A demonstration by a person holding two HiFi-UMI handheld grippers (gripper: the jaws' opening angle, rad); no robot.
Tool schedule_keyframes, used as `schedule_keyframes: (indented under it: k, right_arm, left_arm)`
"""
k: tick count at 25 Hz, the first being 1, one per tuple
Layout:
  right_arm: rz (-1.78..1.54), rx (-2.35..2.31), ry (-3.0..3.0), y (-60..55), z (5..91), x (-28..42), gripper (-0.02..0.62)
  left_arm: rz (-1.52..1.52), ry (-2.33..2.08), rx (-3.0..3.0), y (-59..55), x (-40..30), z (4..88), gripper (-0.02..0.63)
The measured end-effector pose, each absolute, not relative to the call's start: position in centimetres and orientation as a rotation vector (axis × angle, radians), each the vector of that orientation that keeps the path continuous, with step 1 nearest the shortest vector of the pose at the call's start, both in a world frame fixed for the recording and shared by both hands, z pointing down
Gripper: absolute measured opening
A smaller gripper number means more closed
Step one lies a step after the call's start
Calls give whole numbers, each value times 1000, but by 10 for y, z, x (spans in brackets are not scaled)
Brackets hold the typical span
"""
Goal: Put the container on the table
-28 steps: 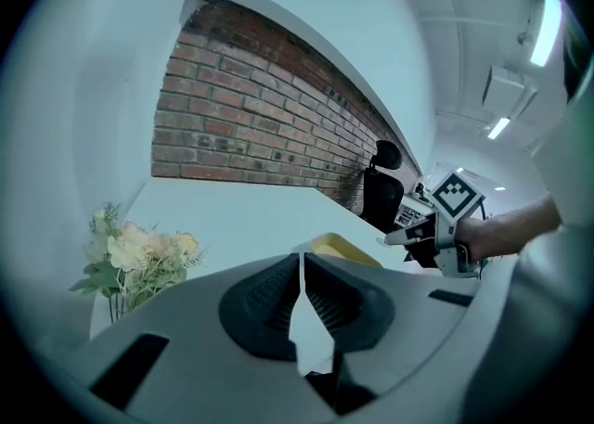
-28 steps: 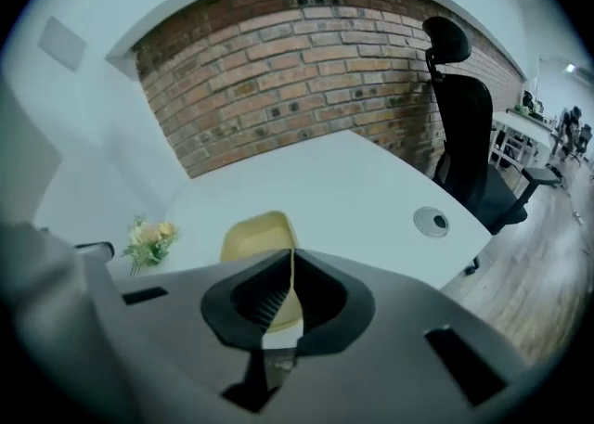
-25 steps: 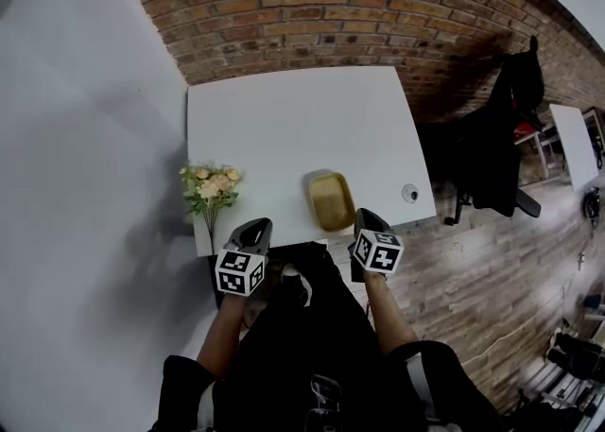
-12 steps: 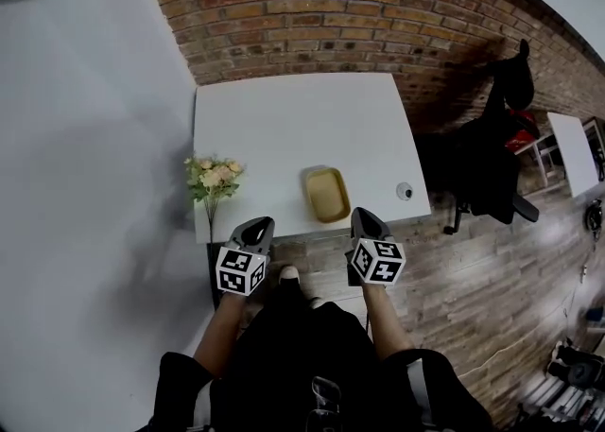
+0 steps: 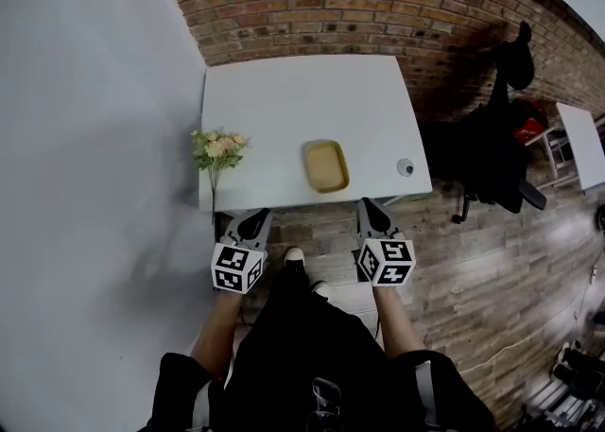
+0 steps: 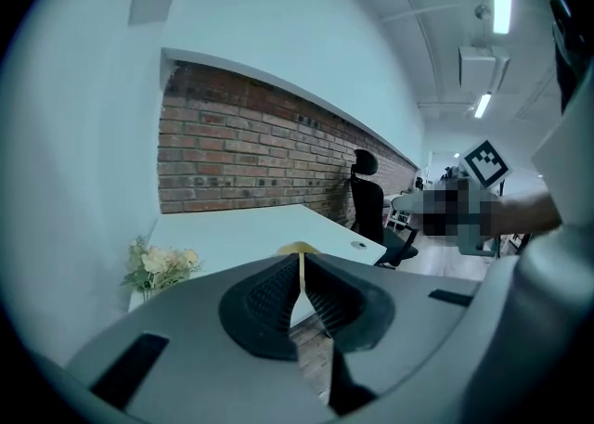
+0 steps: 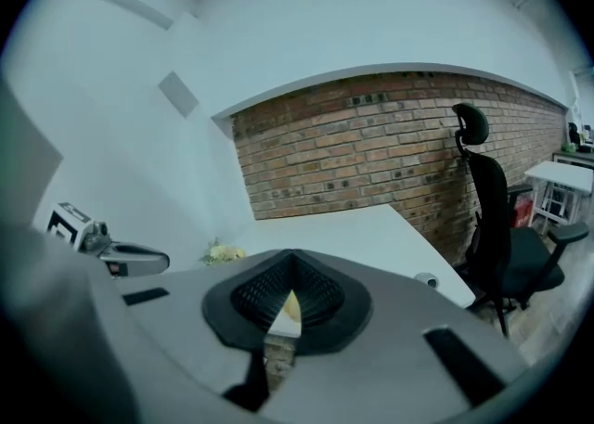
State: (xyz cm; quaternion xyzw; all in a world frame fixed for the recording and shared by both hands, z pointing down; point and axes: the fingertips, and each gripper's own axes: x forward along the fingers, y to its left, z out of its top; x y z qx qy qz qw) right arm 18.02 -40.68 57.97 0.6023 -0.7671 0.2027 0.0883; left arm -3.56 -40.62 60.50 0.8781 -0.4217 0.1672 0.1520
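The container (image 5: 326, 165) lies on the table (image 5: 284, 99) near its front edge, so the task looks done – the left gripper (image 5: 251, 224) and right gripper (image 5: 371, 216) hang apart from it, both clenched on nothing.

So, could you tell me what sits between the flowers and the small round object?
The container lies between the flowers and the round object, seen in the head view.
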Motion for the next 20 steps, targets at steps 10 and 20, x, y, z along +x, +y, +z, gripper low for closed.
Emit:
schedule_keyframes:
  k: [10, 20]
  right_arm:
    - [560, 1755, -2326, -356, 569, 186, 23]
    - [569, 1727, -2349, -328, 569, 179, 23]
  left_arm:
    - [474, -1245, 2532, -356, -26, 596, 28]
    - [472, -1282, 2528, -329, -15, 589, 28]
